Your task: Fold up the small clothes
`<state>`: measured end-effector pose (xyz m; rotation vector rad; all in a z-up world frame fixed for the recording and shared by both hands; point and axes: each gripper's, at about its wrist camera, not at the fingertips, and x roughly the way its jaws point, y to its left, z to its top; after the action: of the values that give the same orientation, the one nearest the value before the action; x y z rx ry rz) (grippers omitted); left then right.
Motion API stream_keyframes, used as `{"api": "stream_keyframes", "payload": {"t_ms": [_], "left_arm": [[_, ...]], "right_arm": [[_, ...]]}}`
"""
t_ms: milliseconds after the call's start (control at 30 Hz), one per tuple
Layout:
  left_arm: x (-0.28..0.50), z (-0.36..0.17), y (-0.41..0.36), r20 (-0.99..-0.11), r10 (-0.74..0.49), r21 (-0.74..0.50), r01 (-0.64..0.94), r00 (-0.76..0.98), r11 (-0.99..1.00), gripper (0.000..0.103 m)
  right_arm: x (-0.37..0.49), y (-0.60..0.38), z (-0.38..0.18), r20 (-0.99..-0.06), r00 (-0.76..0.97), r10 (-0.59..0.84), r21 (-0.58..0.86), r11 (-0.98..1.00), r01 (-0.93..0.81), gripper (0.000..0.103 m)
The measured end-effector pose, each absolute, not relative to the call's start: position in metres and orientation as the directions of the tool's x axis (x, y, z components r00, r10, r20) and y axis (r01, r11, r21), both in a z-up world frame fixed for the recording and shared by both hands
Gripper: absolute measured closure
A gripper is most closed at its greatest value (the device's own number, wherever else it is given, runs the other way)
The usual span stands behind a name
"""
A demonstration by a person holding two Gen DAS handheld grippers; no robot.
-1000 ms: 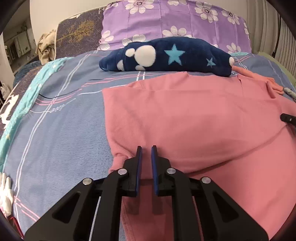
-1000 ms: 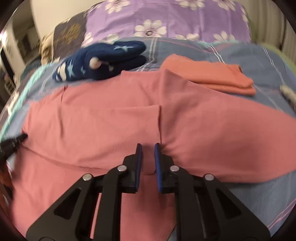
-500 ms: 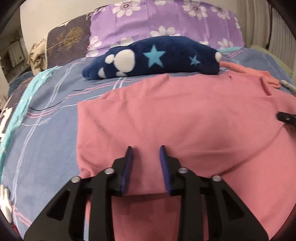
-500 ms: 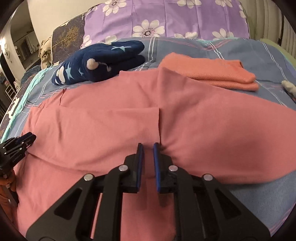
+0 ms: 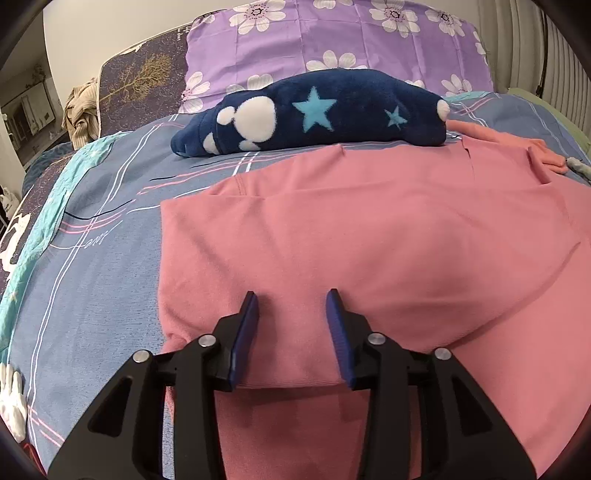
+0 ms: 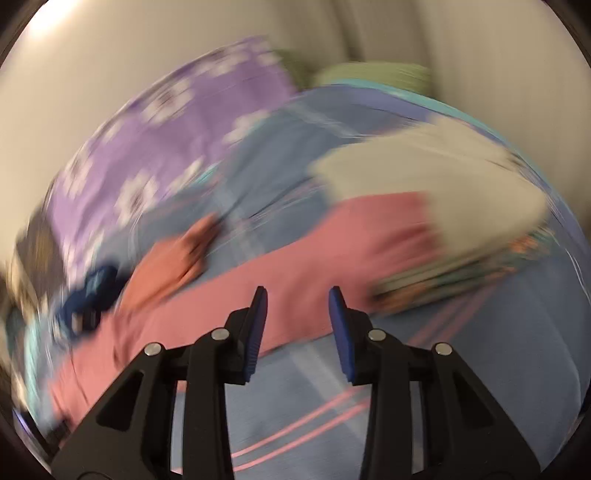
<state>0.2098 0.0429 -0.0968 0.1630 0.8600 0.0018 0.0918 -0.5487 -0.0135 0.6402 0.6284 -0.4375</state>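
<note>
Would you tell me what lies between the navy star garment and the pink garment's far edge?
Only bare striped bedsheet, in the left wrist view.

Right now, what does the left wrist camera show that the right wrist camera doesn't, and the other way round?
Only the left wrist view: the left gripper, open over the folded edge of the pink garment, its jaws having just been opening, and a sharp look at the navy star-patterned fleece.

Only the right wrist view, badly blurred: the right gripper, open with nothing between its jaws, which have just been opening, and a pale stack of cloth.

Both: the pink garment, the blue striped bedsheet, the purple flowered pillow and the navy fleece.
</note>
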Motion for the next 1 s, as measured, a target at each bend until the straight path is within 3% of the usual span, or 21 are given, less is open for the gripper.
{"api": "stream_keyframes", "payload": {"t_ms": [100,200,333,367,400,433,500,633,733,1000], "left_arm": [[0.210,-0.097,0.044,-0.754,0.074,0.147,0.056,0.653,0.988,0.058],[0.210,-0.097,0.045,-0.753,0.081,0.150,0.049,0.653,0.988,0.055],[0.210,-0.096,0.049,-0.755,0.074,0.132,0.040,0.652,0.990,0.050],[0.211,-0.096,0.049,-0.756,0.071,0.127,0.039,0.651,0.991,0.050],[0.211,-0.096,0.050,-0.756,0.066,0.121,0.039,0.651,0.992,0.049],[0.211,-0.096,0.051,-0.757,0.065,0.119,0.040,0.651,0.992,0.049],[0.211,-0.096,0.051,-0.757,0.064,0.118,0.041,0.651,0.992,0.049],[0.211,-0.096,0.051,-0.757,0.062,0.116,0.040,0.651,0.992,0.049],[0.211,-0.096,0.052,-0.757,0.051,0.104,0.042,0.652,0.994,0.048],[0.211,-0.096,0.055,-0.758,0.024,0.075,0.050,0.652,0.996,0.046]], "right_arm": [[0.084,-0.584,-0.023,-0.670,0.720,-0.183,0.463,0.655,0.597,0.069],[0.092,-0.592,-0.034,-0.693,0.702,-0.164,0.462,0.645,0.608,0.057],[0.100,-0.590,-0.043,-0.704,0.689,-0.172,0.454,0.636,0.624,0.057],[0.101,-0.590,-0.043,-0.704,0.688,-0.177,0.446,0.643,0.622,0.062],[0.101,-0.591,-0.042,-0.703,0.688,-0.180,0.436,0.655,0.617,0.079],[0.101,-0.589,-0.039,-0.701,0.687,-0.190,0.425,0.662,0.617,0.090],[0.097,-0.585,-0.032,-0.686,0.694,-0.219,0.413,0.669,0.619,0.095],[0.104,-0.563,-0.010,-0.665,0.684,-0.302,0.319,0.713,0.625,0.101],[0.114,-0.552,-0.004,-0.706,0.622,-0.338,0.236,0.716,0.657,0.101],[0.110,-0.543,0.004,-0.641,0.734,-0.226,0.356,0.759,0.545,0.101]]}}
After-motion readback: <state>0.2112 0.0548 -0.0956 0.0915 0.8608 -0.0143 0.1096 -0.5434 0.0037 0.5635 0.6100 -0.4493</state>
